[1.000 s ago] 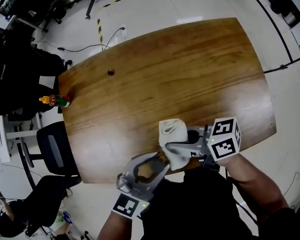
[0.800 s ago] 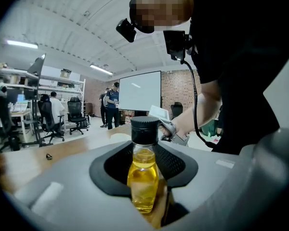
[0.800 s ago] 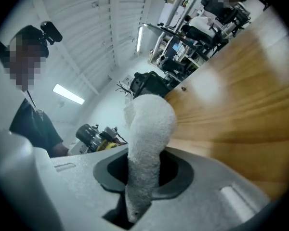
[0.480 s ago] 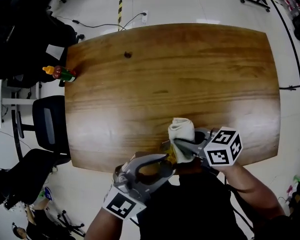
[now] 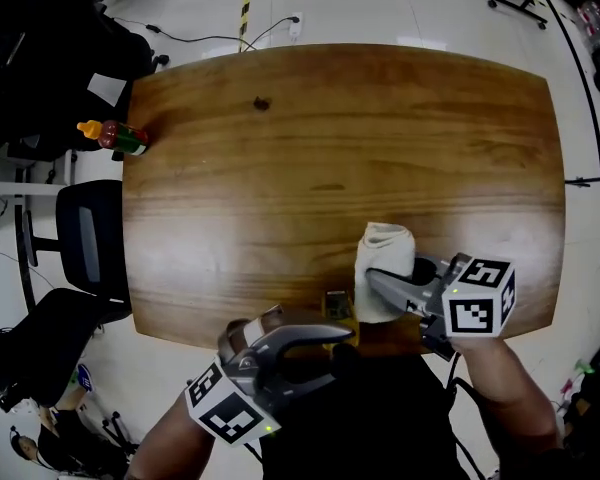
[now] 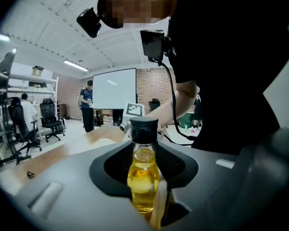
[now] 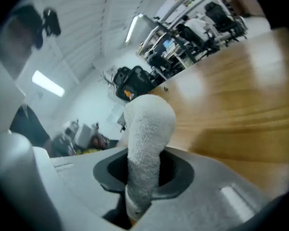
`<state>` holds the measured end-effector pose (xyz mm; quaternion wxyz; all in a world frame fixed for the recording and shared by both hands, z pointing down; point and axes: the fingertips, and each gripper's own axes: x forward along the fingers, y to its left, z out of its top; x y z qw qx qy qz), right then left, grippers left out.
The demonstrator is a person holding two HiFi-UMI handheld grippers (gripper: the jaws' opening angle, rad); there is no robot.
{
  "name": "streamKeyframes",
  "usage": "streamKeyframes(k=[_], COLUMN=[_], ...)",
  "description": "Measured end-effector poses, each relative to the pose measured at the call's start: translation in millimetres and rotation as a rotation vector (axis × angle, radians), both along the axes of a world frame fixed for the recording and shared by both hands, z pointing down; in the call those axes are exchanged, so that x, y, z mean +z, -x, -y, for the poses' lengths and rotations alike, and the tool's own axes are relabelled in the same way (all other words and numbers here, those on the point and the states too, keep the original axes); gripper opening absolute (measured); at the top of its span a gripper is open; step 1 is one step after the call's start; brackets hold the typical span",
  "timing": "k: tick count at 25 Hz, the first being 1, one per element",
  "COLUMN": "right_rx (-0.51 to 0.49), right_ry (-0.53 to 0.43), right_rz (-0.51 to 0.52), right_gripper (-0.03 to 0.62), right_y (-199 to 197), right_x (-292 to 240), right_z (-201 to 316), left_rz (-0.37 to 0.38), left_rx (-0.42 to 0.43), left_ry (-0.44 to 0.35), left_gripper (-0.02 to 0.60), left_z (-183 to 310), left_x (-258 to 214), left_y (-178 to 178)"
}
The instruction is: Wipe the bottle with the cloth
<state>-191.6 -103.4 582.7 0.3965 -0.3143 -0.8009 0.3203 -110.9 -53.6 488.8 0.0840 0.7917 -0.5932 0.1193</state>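
Bottle (image 6: 143, 170) of yellow liquid, one, pinched in left gripper (image 5: 332, 340), one white cloth (image 7: 147, 129) clamped in right gripper (image 5: 390, 286), one red bottle (image 5: 115, 136) upper left of bench (image 5: 330, 138).

Bright ceiling strip lights (image 7: 47, 83) throw pale glare across the wooden table (image 5: 205, 268) at lower left. Fisheye corners darken, and the right gripper view's background is blurred.

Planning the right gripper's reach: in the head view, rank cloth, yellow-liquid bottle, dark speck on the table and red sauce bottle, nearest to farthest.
1. Cloth, clamped in the right gripper.
2. Yellow-liquid bottle, just left, in the left gripper.
3. Dark speck, far side of the table, leftward.
4. Red sauce bottle, table's far left corner.
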Motion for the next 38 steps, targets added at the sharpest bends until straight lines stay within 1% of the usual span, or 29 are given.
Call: streamKeyframes(k=[2, 4, 6, 7, 8, 10, 12, 15, 17, 21, 27, 30, 33, 35, 36, 38], right_rx=[0.074, 0.087, 0.056, 0.025, -0.014, -0.102, -0.182, -0.278, -0.33, -0.41, -0.485, -0.524, -0.535, -0.502, -0.46, -0.318], right_ry=[0.18, 0.311, 0.374, 0.377, 0.359, 0.284, 0.215, 0.158, 0.101, -0.038, -0.19, -0.307, -0.393, -0.403, -0.373, -0.245], right_rz=[-0.033, -0.07, -0.111, -0.132, -0.151, -0.164, -0.137, -0.079, -0.059, -0.041, -0.002, 0.027, 0.046, 0.055, 0.064, 0.075], right_gripper=[0.073, 0.073, 0.074, 0.073, 0.073, 0.073, 0.074, 0.074, 0.073, 0.072, 0.072, 0.072, 0.072, 0.072, 0.072, 0.074], right_y=[22.0, 38.9, 48.0, 48.4, 46.2, 37.9, 31.5, 28.9, 26.4, 20.1, 18.6, 21.3, 23.0, 24.5, 26.4, 31.2], right_x=[-27.6, -46.3, -54.1, -53.4, -49.5, -36.3, -26.0, -16.2, -2.6, 28.2, 50.0, 59.1, 66.3, 59.3, 50.9, 26.4], right_z=[7.5, -1.1, -18.1, -28.1, -38.4, -56.7, -68.2, -77.8, -81.9, -85.5, -89.4, -89.2, -90.8, -87.4, -82.9, -65.9], left_rz=[0.006, 0.017, 0.027, 0.027, 0.022, 0.003, -0.018, -0.04, -0.048, -0.055, -0.058, -0.049, -0.043, -0.056, -0.066, -0.08], left_rx=[0.009, 0.016, 0.026, 0.03, 0.032, 0.032, 0.029, 0.027, 0.023, 0.019, 0.024, 0.024, 0.015, -0.007, -0.023, -0.054], left_ry=[-0.005, -0.006, -0.006, -0.009, -0.013, -0.024, -0.037, -0.055, -0.059, -0.063, -0.072, -0.071, -0.057, -0.047, -0.043, -0.034], left_gripper=[0.155, 0.155, 0.155, 0.155, 0.155, 0.155, 0.155, 0.155, 0.155, 0.155, 0.155, 0.155, 0.155, 0.155, 0.155, 0.156], left_z=[-3.5, -5.3, -3.6, -1.9, -0.1, 1.6, 1.4, 0.2, -1.5, -5.0, -6.5, -7.0, -7.3, -6.8, -6.1, -5.0], left_x=[-0.3, -0.7, -1.5, -2.1, -2.7, -3.3, -3.5, -3.2, -2.0, -1.3, 0.2, 1.9, 4.6, 4.4, 4.3, 4.7], left_y=[0.3, -0.3, -2.1, -2.9, -3.4, -2.4, 1.0, 4.8, 5.9, 6.7, 7.1, 8.8, 9.8, 10.1, 9.7, 6.3])
